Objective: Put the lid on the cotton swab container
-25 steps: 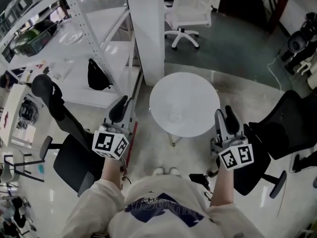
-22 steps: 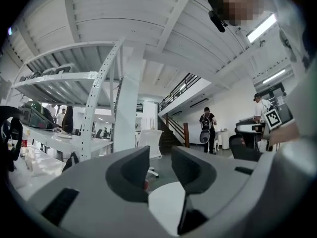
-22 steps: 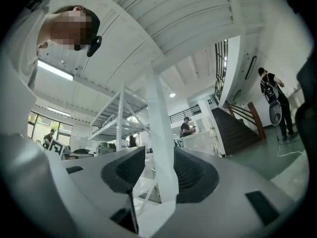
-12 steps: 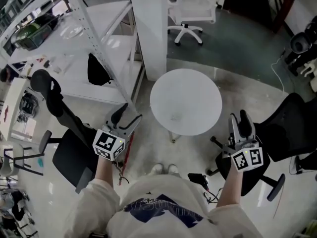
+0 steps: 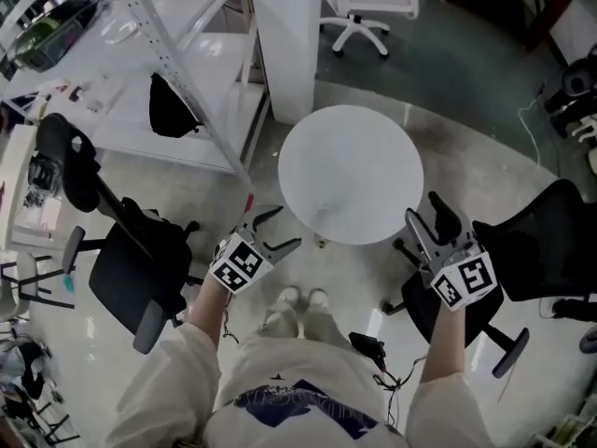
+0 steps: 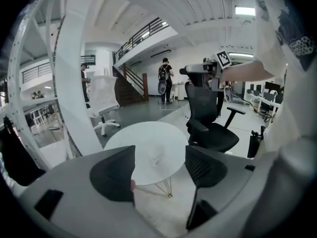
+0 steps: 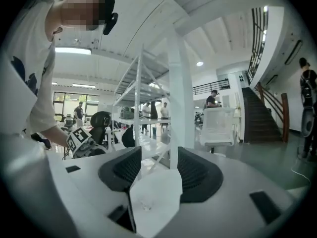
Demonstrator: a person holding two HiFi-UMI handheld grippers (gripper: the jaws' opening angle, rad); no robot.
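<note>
A round white table (image 5: 350, 161) stands in front of me. On it lies one small clear thing (image 5: 323, 210), too faint to make out; it also shows as a clear speck (image 6: 157, 158) in the left gripper view and as a clear speck (image 7: 143, 203) in the right gripper view. I cannot tell a lid from a container. My left gripper (image 5: 277, 231) hangs just off the table's near left edge. Its jaws have just been opening and hold nothing (image 6: 161, 170). My right gripper (image 5: 427, 220) is at the table's near right edge. Its jaws have also just been opening and are empty (image 7: 157, 175).
A black office chair (image 5: 131, 269) stands at my left and another black office chair (image 5: 546, 241) at my right. A white shelf rack (image 5: 177, 54) and a white pillar (image 5: 280, 45) rise behind the table, with a white chair (image 5: 373, 3) further back. People stand far off.
Both grippers have sunk lower. The left one swung right toward the table's near edge and its jaws spread wide. The right gripper's jaws also opened.
</note>
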